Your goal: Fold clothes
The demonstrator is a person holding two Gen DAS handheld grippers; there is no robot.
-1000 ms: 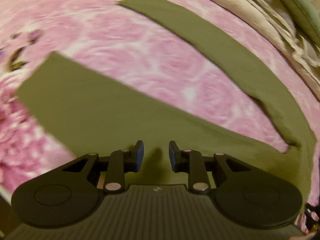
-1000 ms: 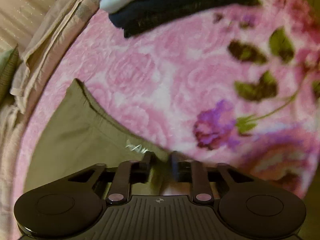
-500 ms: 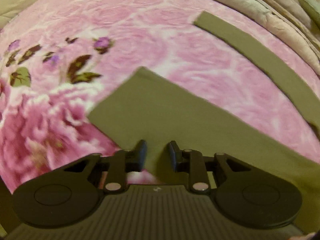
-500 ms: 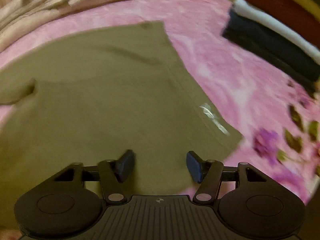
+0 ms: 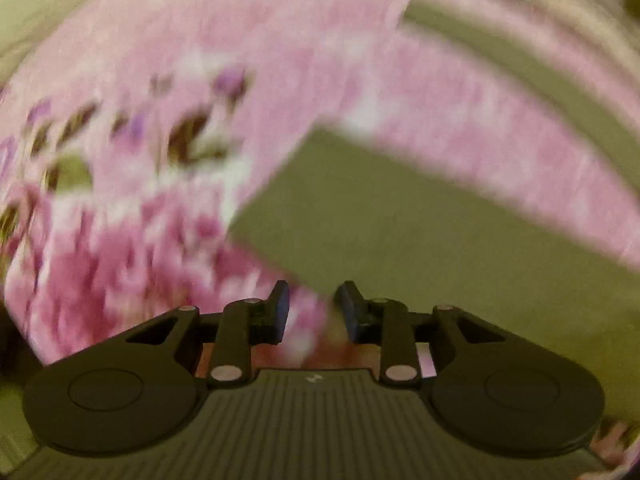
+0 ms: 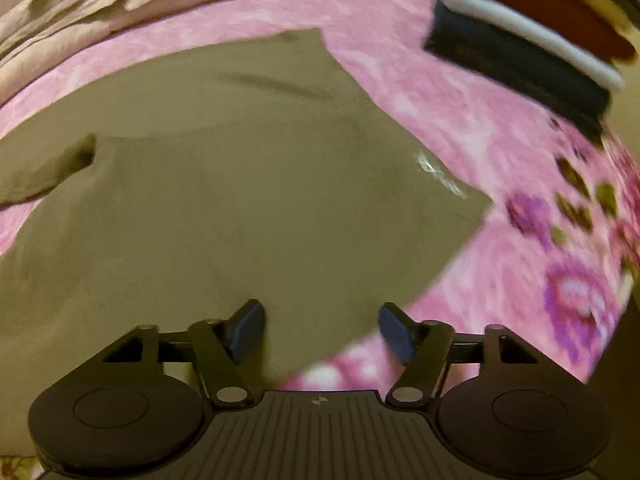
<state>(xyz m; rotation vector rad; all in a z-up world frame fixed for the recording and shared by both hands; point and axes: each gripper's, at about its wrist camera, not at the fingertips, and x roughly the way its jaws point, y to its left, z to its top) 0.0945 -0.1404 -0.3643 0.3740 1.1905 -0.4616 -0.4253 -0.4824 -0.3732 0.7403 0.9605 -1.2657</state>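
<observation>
Presently listed: one olive-green garment [image 6: 224,184], apparently a long-sleeved top, spread flat directly ahead of and beneath the right gripper [image 6: 322,330]; its hem corner [image 6: 476,208] with a pale printed mark lies ahead and to the right, one sleeve [image 6: 44,172] off to the left. Right gripper: jaws opening, wide apart, pads clear of the cloth, nothing held. Left gripper [image 5: 312,306]: jaws opening, narrower, nothing between them; a cloth corner [image 5: 328,136] sits just ahead, an edge close by its right finger, a second olive strip [image 5: 520,68] farther ahead to the right; this view is heavily blurred. Handling, as judged: light, soft, limp, likely to sag and crease when lifted; best pinched at edges or corners, both layers together, both grippers level. Underlay: pink floral blanket [image 6: 460,128]. Far right of the right gripper: stack of folded clothes [image 6: 532,48]. Beyond the garment: rumpled beige bedding [image 6: 120,4].
</observation>
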